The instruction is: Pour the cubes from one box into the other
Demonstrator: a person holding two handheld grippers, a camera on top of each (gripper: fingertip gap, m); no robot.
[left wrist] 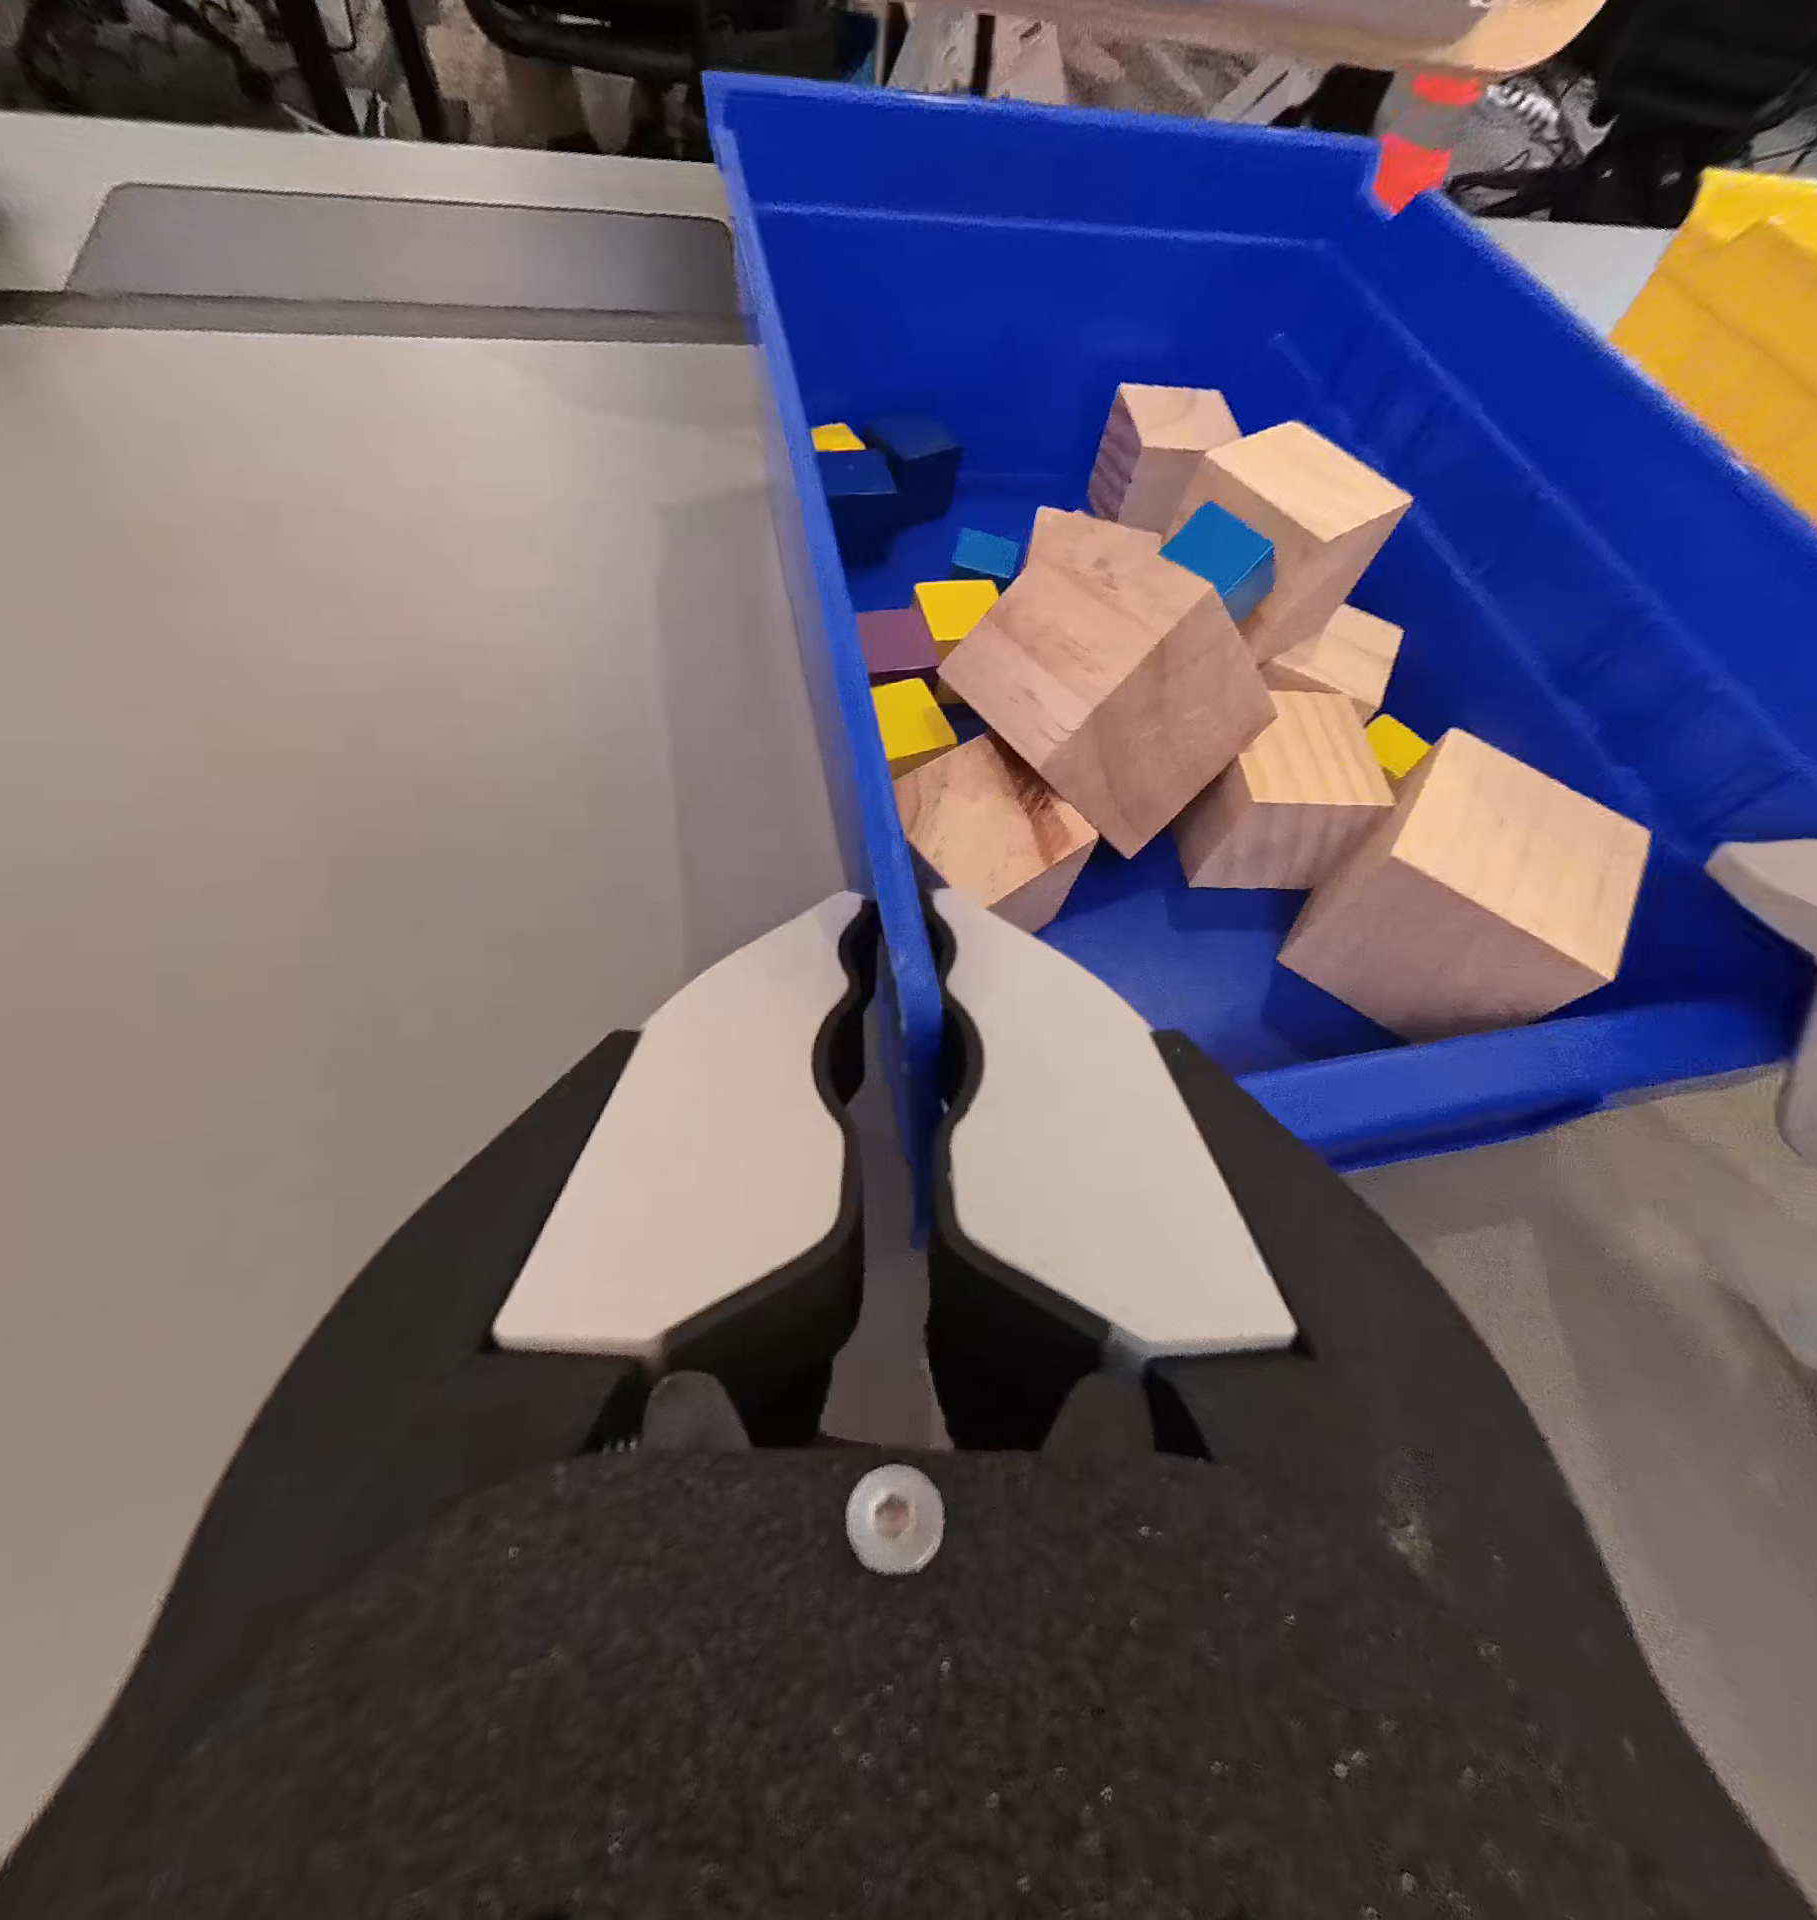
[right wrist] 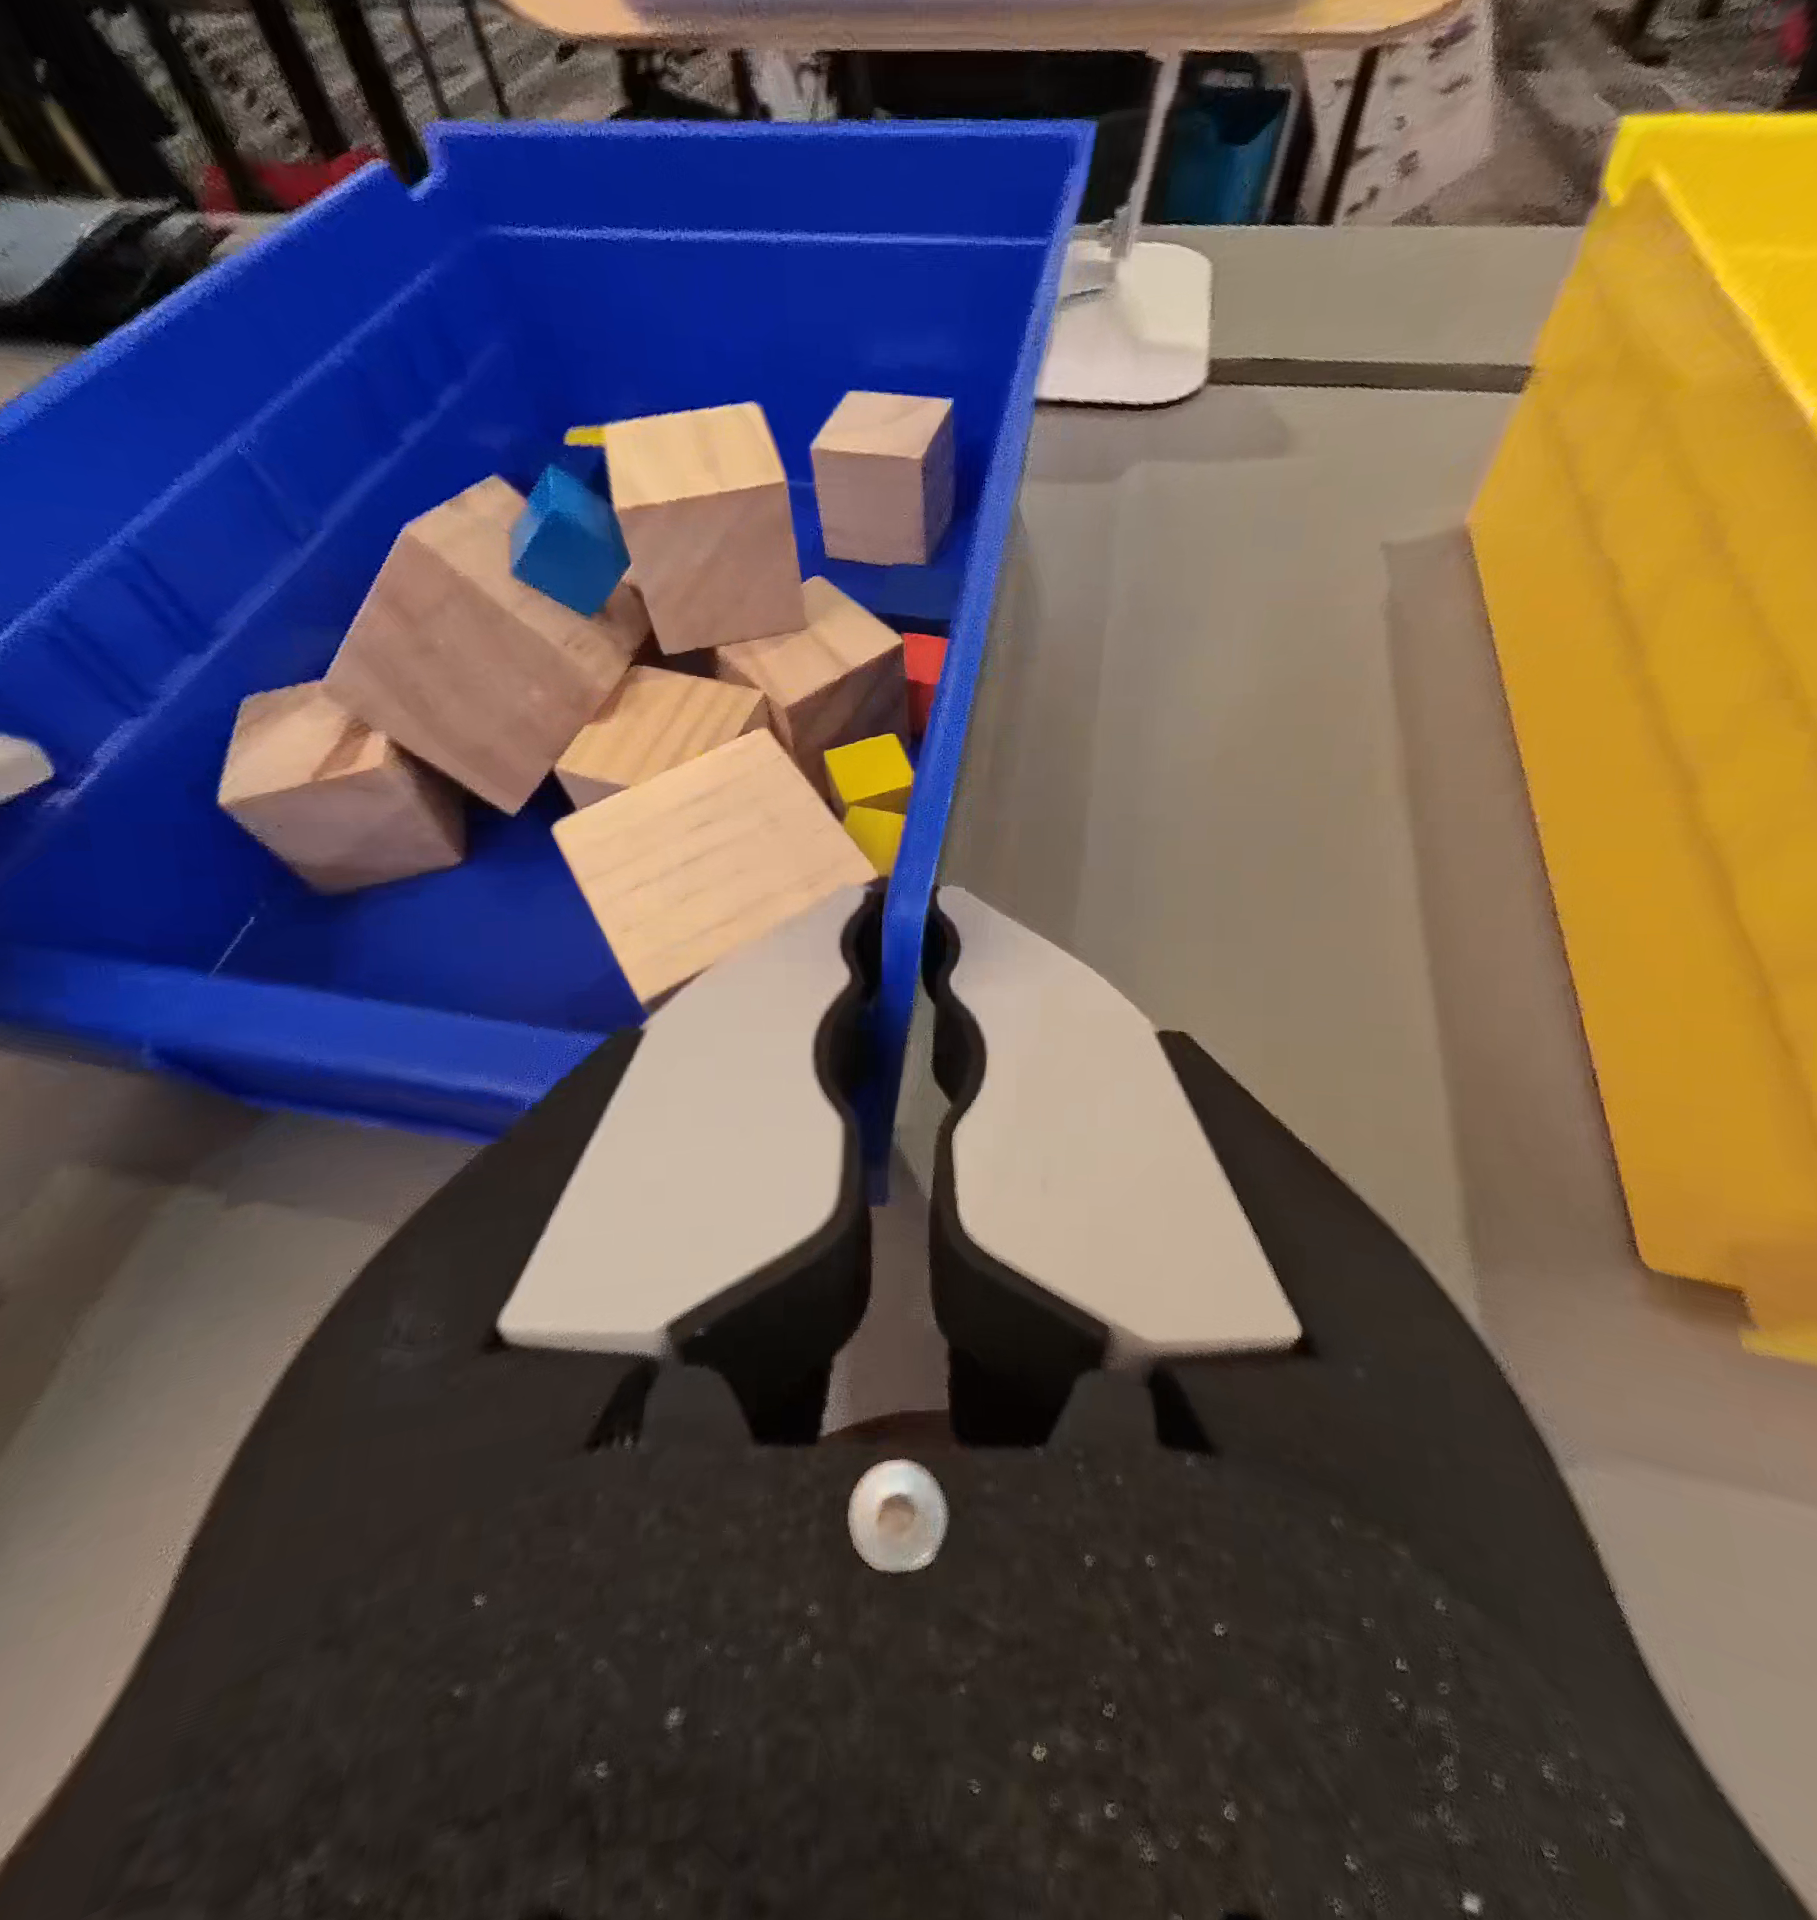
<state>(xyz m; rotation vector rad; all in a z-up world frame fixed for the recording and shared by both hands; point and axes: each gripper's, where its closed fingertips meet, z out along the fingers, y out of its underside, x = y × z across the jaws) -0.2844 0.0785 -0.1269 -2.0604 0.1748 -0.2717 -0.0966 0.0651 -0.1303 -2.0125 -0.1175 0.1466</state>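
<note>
A blue box [left wrist: 1091,312] holds several plain wooden cubes [left wrist: 1112,686] and small painted cubes in yellow, blue and purple. My left gripper [left wrist: 899,914] is shut on the box's left side wall near its front corner. In the right wrist view the same blue box [right wrist: 571,260] shows with the wooden cubes [right wrist: 468,644] piled inside. My right gripper [right wrist: 899,904] is shut on its right side wall near the front corner. A yellow box [right wrist: 1714,727] stands to the right; its inside is hidden. It also shows in the left wrist view [left wrist: 1777,343].
The boxes are over a grey table [left wrist: 364,675]. A white stand base [right wrist: 1132,322] sits behind the blue box on the right. A dark seam runs across the table at the back. Chairs, a wooden tabletop and clutter lie beyond the far edge.
</note>
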